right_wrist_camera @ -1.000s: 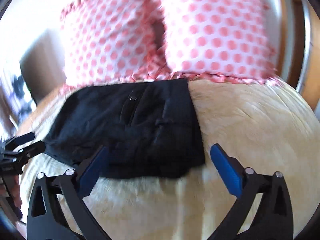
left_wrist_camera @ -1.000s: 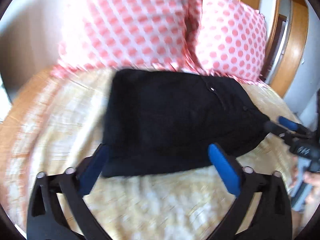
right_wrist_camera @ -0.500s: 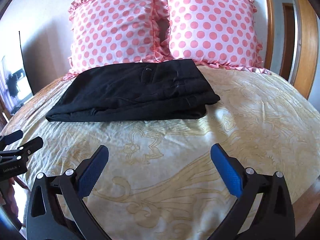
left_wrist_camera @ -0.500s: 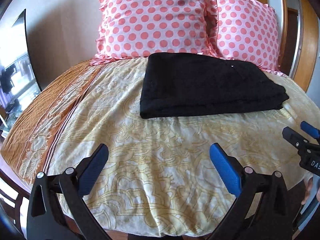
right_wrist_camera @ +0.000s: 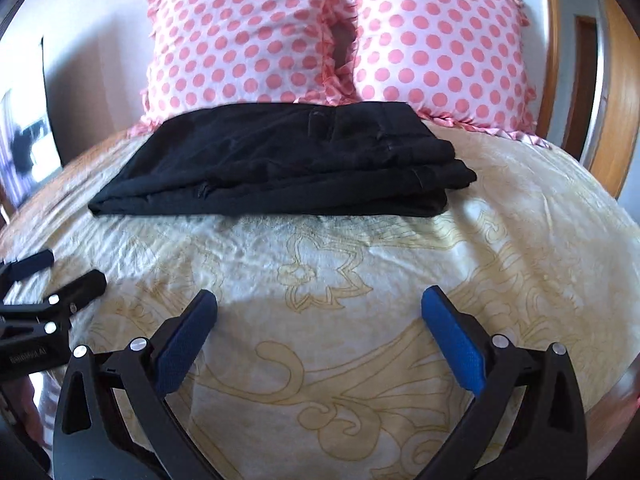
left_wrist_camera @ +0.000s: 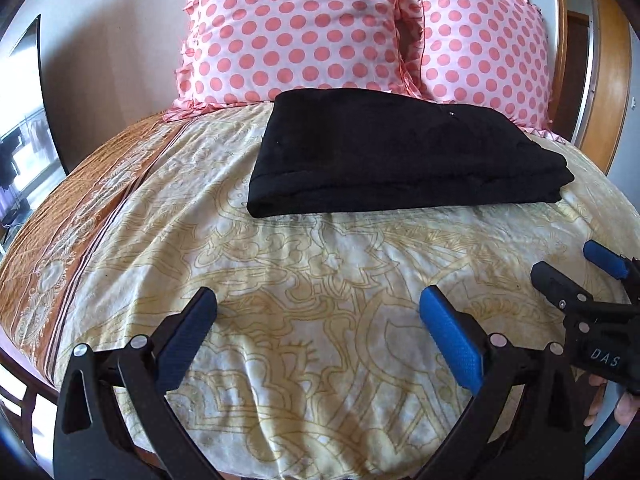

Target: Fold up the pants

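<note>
Change: both grippers have drawn back from the pants, which lie released.
Bed [left_wrist_camera: 320, 280]: cream patterned cover with an orange border on its left.
Pillows [left_wrist_camera: 296, 28]: two, pink polka-dot, upright behind the pants.
Pants [left_wrist_camera: 400, 156]: black, folded in a flat stack, resting near the pillows.
Left gripper [left_wrist_camera: 318, 312]: jaws wide apart, empty, above the cover.
Right gripper [right_wrist_camera: 319, 312]: jaws wide apart, empty, well short of the pants.

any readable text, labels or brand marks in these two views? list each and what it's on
"DAS": white letters on the black body of the right gripper, seen in the left wrist view; the edge cuts it off, so it may be part of a longer word.
White print on the left gripper body in the right wrist view: mirrored and blurred, unreadable.
Nothing else carries text.
</note>
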Tool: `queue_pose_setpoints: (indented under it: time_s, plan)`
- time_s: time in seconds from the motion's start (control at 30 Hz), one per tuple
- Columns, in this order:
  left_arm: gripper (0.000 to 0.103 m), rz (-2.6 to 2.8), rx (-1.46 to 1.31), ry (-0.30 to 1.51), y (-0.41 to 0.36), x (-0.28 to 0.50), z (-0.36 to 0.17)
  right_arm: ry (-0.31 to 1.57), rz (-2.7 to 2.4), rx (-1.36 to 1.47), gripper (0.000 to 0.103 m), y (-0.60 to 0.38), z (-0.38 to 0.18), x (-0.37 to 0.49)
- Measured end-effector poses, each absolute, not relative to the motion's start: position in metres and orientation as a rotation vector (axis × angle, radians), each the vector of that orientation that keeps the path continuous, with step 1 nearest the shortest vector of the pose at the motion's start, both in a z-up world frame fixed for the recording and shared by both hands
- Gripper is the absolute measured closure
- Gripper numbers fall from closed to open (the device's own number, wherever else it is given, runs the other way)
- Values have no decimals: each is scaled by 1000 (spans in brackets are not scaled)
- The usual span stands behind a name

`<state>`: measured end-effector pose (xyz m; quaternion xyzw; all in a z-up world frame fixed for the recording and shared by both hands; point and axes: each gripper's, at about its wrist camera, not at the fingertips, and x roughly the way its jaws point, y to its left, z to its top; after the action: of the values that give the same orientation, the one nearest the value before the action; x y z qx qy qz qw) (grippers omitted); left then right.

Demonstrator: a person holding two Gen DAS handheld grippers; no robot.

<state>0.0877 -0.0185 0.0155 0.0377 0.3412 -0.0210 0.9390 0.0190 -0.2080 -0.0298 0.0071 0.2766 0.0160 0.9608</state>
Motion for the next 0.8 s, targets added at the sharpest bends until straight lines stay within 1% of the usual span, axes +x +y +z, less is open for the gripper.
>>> queue_pose_setpoints:
  time_s: [0.13, 0.8]
  plan:
    - [2, -44, 78, 681, -18, 87, 15, 534, 18, 18, 1, -207, -31, 17]
    - [2, -26, 67, 686, -20, 93, 15, 537, 22, 16, 1, -204, -30, 27]
